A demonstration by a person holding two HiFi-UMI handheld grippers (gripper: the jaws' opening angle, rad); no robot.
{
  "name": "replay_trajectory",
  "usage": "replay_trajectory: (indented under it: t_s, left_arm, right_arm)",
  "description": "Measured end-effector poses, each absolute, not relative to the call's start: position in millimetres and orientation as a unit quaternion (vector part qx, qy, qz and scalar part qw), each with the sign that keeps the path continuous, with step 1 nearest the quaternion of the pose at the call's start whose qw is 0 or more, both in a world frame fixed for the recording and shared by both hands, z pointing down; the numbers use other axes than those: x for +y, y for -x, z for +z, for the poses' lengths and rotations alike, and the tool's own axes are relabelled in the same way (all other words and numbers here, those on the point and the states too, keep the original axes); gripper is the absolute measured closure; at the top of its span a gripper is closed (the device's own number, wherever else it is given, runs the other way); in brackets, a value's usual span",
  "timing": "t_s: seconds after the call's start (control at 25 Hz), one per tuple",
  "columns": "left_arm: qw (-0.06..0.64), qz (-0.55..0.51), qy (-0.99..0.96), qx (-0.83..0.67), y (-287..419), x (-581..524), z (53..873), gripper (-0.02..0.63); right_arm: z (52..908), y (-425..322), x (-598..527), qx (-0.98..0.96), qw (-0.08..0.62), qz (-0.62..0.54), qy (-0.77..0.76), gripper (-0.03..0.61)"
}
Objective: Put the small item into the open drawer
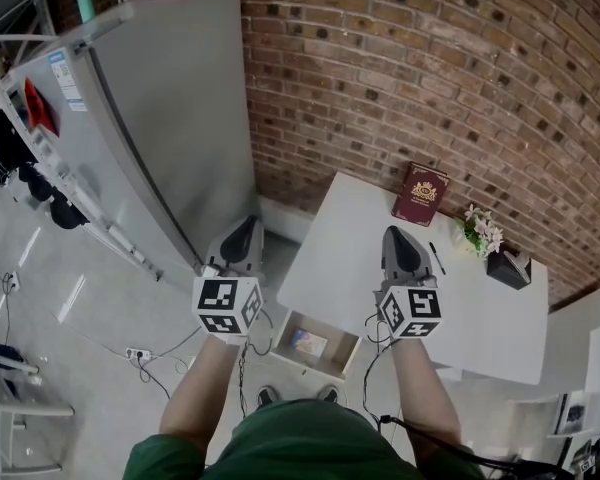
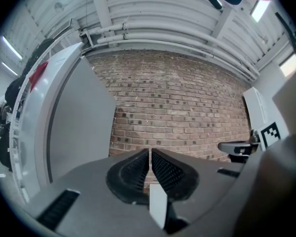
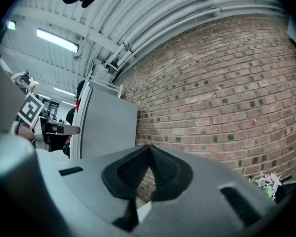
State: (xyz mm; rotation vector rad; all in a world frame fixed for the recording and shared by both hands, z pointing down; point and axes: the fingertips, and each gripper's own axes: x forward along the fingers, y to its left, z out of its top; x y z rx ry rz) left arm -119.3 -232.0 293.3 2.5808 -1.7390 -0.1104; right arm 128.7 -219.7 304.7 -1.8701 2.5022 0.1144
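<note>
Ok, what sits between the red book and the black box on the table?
In the head view, a small bunch of flowers lies between the red book and the black box.

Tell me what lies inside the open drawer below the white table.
Inside the pale open drawer lies one small flat item with a shiny, multicoloured face. The white table top covers the drawer's rear part, so anything there cannot be seen.
</note>
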Motion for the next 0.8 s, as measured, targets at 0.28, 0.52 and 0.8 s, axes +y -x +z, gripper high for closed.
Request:
replay_trajectory:
  t_s: [0.28,0.52,0.8]
  left_arm:
    - [0.013,-0.034,-0.829,-0.558,115.6,-227.8,293.8,0.597]
    - [0.014,-0.033,-0.828,-0.559,113.3,-226.9,295.8,0.597]
    - [0.015,-0.031,-0.827,-0.561,111.1,-227.4,298.0,0.597]
  right_arm:
    - [305.3,-130.8,-216.2,0.801,0.010,0.035,0.597,0.575]
    - [307.0,-132.8,-215.6,0.802,0.010,0.034,0.596,0.575]
    - [308.2,-134.8,-216.7,0.804,0.012,0.032,0.593,0.575]
